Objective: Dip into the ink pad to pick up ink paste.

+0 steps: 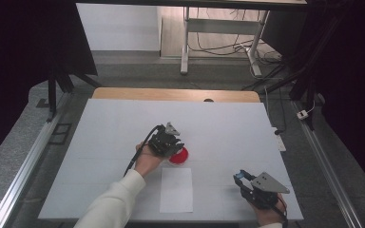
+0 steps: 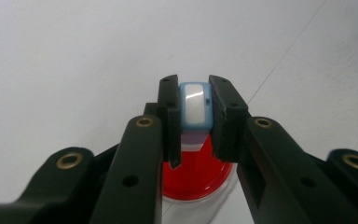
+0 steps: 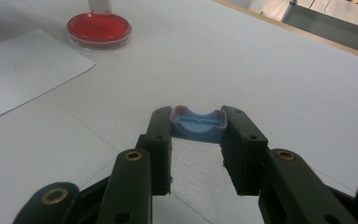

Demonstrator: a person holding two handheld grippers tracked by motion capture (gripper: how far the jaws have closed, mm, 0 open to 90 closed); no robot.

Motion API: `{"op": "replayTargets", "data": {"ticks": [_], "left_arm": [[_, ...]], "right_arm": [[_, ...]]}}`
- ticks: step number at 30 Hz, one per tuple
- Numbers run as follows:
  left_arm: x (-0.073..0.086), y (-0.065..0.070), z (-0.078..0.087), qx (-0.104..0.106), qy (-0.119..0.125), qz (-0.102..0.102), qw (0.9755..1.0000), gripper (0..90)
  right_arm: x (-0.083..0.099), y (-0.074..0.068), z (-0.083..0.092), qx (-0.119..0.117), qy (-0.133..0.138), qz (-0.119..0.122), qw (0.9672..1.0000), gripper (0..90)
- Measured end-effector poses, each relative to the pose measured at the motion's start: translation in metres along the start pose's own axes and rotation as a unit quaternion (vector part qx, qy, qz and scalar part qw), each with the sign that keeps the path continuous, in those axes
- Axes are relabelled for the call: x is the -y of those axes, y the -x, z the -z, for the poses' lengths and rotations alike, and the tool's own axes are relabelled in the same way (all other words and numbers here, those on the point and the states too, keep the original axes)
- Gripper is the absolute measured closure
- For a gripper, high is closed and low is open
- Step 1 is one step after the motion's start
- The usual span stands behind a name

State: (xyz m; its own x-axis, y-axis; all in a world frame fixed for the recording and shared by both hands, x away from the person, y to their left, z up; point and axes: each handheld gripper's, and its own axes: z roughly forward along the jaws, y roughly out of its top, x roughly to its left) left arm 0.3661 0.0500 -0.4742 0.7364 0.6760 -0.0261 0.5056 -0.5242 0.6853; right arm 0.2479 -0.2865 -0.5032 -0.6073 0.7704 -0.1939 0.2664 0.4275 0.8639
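Observation:
A round red dish (image 1: 180, 156) sits near the middle of the white table. My left gripper (image 1: 172, 142) hovers right at the dish's left edge, shut on a small block with a light-blue rim and white face (image 2: 195, 105). In the left gripper view the red dish (image 2: 196, 176) lies directly beneath that block, and the jaws (image 2: 195, 91) press on its two sides. At the front right, my right gripper (image 1: 240, 177) is shut on a small blue cap-like piece (image 3: 198, 126), held just above the table. The red dish (image 3: 99, 28) lies far off in the right gripper view.
A white paper sheet (image 1: 176, 190) lies flat in front of the dish; its corner (image 3: 25, 70) reaches toward the right gripper. The white table top (image 1: 228, 123) ends in a wooden strip at the far side. Metal rails run along both sides of the table.

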Motion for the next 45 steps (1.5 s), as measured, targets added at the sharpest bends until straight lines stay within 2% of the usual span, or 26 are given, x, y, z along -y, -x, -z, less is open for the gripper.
{"op": "replayTargets", "data": {"ticks": [5,15,23,39,45], "left_arm": [[0.002,-0.003,-0.004,-0.009,-0.011,0.002,0.9999,75.9],[0.005,-0.005,-0.01,-0.012,-0.022,0.001,0.9997,75.9],[0.007,-0.006,-0.011,-0.012,-0.019,0.002,0.9997,76.0],[0.007,-0.003,-0.015,-0.018,-0.032,-0.004,0.9993,76.3],[0.007,-0.002,-0.016,-0.021,-0.033,-0.013,0.9992,76.3]], "right_arm": [[0.0,0.0,0.0,0.0,0.001,0.0,1.0,64.0],[0.0,0.0,0.0,0.001,-0.001,0.0,1.0,64.0],[0.0,0.0,0.0,0.0,-0.002,0.0,1.0,64.0],[0.0,0.0,-0.001,-0.002,0.0,-0.001,1.0,64.0],[0.0,-0.001,-0.001,-0.002,0.0,-0.001,1.0,64.0]]}}
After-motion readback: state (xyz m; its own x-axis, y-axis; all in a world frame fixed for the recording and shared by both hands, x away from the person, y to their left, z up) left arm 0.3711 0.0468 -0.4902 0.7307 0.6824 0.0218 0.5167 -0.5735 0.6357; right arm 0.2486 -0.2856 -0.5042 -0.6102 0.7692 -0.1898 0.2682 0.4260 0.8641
